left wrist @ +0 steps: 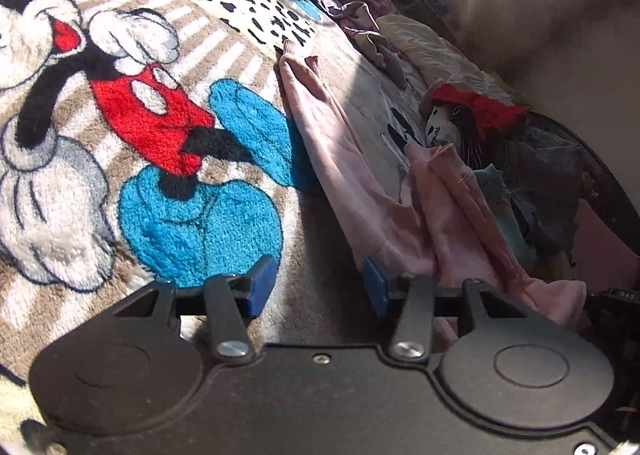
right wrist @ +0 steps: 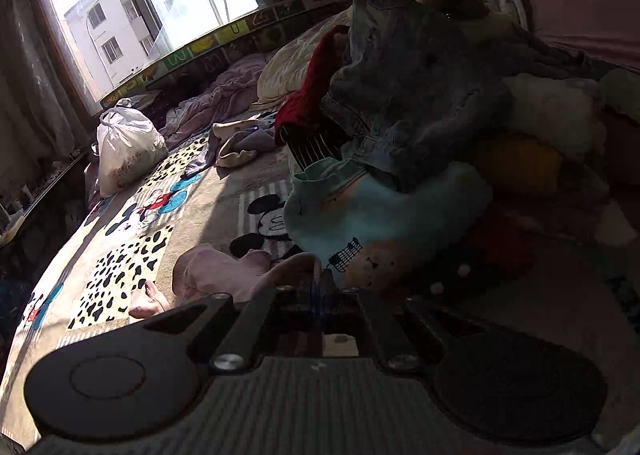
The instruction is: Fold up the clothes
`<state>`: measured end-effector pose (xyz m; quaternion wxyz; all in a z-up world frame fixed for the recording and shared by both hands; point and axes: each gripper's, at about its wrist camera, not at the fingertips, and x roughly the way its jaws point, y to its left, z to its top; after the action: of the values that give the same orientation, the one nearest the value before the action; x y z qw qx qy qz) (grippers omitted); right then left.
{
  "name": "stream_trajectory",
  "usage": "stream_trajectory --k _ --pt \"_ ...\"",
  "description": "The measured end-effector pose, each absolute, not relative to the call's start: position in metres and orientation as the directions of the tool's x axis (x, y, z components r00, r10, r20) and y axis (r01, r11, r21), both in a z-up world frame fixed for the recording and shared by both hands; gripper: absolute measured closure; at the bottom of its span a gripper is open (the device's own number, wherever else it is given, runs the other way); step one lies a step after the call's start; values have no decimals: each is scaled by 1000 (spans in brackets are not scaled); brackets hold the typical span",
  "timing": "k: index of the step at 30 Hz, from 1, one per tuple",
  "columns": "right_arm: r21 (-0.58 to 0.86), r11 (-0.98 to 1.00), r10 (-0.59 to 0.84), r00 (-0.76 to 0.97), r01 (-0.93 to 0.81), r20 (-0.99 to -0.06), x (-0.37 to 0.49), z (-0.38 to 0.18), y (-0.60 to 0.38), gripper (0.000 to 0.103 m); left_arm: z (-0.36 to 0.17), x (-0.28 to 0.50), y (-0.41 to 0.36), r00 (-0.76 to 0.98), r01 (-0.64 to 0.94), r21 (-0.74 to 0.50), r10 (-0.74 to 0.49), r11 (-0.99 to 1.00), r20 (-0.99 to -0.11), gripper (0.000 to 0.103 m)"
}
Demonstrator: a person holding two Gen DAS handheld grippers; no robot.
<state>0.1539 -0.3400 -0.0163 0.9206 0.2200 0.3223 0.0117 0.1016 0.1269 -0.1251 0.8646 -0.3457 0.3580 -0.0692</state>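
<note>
Nearby, knotted white plastic bag (right wrist: 126,149) on cartoon blanket (right wrist: 128,251), contents unseen.

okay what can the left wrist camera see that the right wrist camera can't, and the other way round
Only the left wrist view shows the left gripper, its blue pads apart with nothing between them, over a large cartoon mouse figure on the blanket.

Only the right wrist view shows the right gripper, jaws shut with a pink fabric edge right at the tips, plus the window, a white plastic bag and a denim garment atop the clothes pile.

Both show the cartoon-print blanket, the pink garment lying on it, and a red garment.
</note>
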Motion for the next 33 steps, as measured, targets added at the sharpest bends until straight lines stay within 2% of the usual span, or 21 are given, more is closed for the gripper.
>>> stream_trajectory --k 2,6,7,8,9,10,18,21,24,25,26,27,28,30,32,33 --pt "427 890 157 771 160 -617 147 -39 -355 99 -127 117 124 736 -154 -647 -350 747 -579 57" --pt "465 869 182 766 168 -617 138 -64 -358 99 -132 150 113 710 -197 -673 -370 713 -600 57" --pt "469 869 191 767 158 -613 138 -66 -355 99 -132 155 108 700 -195 -678 -384 709 -602 65" --pt "476 867 204 767 146 -608 139 -66 -353 99 -133 159 103 691 -190 -677 -393 711 -607 94" --pt "487 863 220 769 132 -600 140 -66 -351 99 -131 158 99 687 -193 -671 -390 716 -614 101" --pt "499 858 237 771 119 -591 141 -65 -348 99 -128 158 94 684 -194 -666 -387 721 -618 102" --pt "650 759 376 795 31 -476 141 -31 -345 99 -61 127 123 803 -77 -745 -402 662 -440 103" --pt "690 724 420 800 -9 -429 141 -16 -344 99 -33 129 125 819 -70 -720 -372 691 -436 103" --pt "664 747 414 801 -28 -433 139 -4 -336 99 -36 127 123 798 -89 -675 -353 732 -489 103" --pt "650 760 393 798 -3 -457 140 -7 -336 99 -42 124 124 791 -112 -662 -336 741 -511 97" --pt "633 774 368 794 28 -485 140 -11 -336 99 -48 121 124 784 -131 -649 -323 749 -530 68" --pt "590 804 322 783 71 -532 141 -18 -336 99 -59 116 124 773 -158 -640 -310 752 -554 47" --pt "526 841 260 759 126 -597 141 -29 -336 93 -69 110 124 761 -182 -631 -298 754 -576 28" --pt "460 865 202 702 198 -683 137 -51 -339 77 -84 105 122 741 -188 -629 -312 754 -595 28" --pt "458 859 200 674 228 -711 124 -68 -343 45 -96 100 119 724 -206 -623 -311 754 -616 29" --pt "456 859 201 668 231 -716 115 -74 -342 39 -102 100 117 717 -217 -623 -310 752 -624 29"
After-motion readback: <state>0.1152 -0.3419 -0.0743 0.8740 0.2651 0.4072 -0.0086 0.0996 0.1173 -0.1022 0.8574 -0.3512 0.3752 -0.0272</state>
